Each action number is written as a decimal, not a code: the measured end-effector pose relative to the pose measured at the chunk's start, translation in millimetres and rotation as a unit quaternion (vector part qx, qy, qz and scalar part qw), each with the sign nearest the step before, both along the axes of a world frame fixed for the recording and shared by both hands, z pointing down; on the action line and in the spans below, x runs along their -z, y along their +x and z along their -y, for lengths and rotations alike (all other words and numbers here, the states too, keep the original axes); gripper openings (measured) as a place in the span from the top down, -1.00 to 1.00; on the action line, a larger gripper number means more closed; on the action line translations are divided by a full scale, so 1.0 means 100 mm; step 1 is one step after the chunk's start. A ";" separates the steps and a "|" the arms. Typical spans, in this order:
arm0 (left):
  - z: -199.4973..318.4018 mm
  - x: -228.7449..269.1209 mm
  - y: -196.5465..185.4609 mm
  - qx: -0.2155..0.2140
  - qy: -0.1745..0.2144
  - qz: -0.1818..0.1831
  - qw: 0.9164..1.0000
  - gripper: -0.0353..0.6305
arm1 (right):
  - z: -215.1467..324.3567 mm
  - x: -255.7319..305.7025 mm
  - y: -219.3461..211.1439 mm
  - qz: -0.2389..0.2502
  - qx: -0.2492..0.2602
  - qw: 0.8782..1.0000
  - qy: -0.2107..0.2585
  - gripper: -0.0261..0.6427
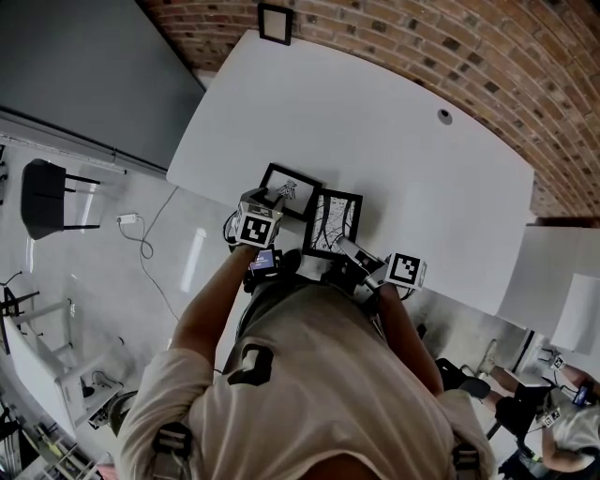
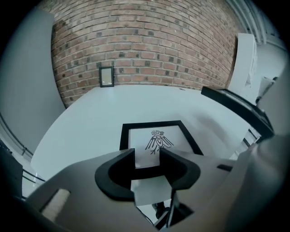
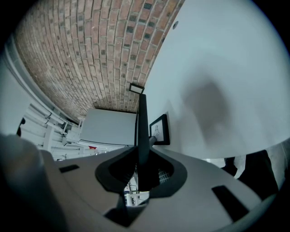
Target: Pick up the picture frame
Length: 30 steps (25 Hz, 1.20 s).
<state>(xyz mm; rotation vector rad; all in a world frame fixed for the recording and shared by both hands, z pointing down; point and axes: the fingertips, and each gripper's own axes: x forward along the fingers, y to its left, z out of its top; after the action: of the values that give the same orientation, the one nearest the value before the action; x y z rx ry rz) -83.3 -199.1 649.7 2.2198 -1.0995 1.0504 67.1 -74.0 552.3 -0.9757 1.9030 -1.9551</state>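
Two black picture frames are near the white table's [image 1: 403,150] front edge. The left one, a bird-print frame [image 1: 289,190] [image 2: 156,136] [image 3: 159,129], lies flat. My left gripper [image 1: 277,199] [image 2: 147,156] hovers over its near edge, jaws apart with only the white print showing between them. The right one, a branch-print frame [image 1: 333,223], is gripped at its near edge by my right gripper [image 1: 350,250] [image 3: 141,156]. In the right gripper view it shows edge-on as a thin dark strip [image 3: 142,122] running out from between the shut jaws.
A third small frame [image 1: 275,23] [image 2: 106,76] [image 3: 136,88] leans against the brick wall at the table's back. A round cable hole [image 1: 444,116] is at the far right. A chair [image 1: 47,197] and a cable [image 1: 141,234] are on the floor to the left.
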 end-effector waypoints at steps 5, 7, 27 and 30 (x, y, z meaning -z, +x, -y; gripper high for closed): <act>-0.05 -0.02 -0.01 0.010 -0.004 -0.003 1.000 0.41 | -0.01 -0.02 0.01 0.005 -0.002 1.000 -0.007 0.75; -0.07 -0.01 -0.03 0.015 -0.004 -0.003 1.000 0.41 | -0.01 -0.02 0.00 0.008 -0.002 1.000 -0.011 0.75; -0.12 0.26 -0.75 0.199 0.005 -0.042 0.979 0.26 | 0.08 -0.06 -0.13 0.008 0.033 0.999 -0.024 0.75; -0.20 0.20 -0.89 0.241 -0.039 -0.082 0.966 0.06 | 0.10 -0.06 -0.14 0.008 0.036 0.999 -0.022 0.75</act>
<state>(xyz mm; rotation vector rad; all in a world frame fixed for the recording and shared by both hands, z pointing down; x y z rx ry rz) -172.1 -179.1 629.9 1.8033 -1.3987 0.6748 52.9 -84.0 558.5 -0.9120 1.9205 -2.0463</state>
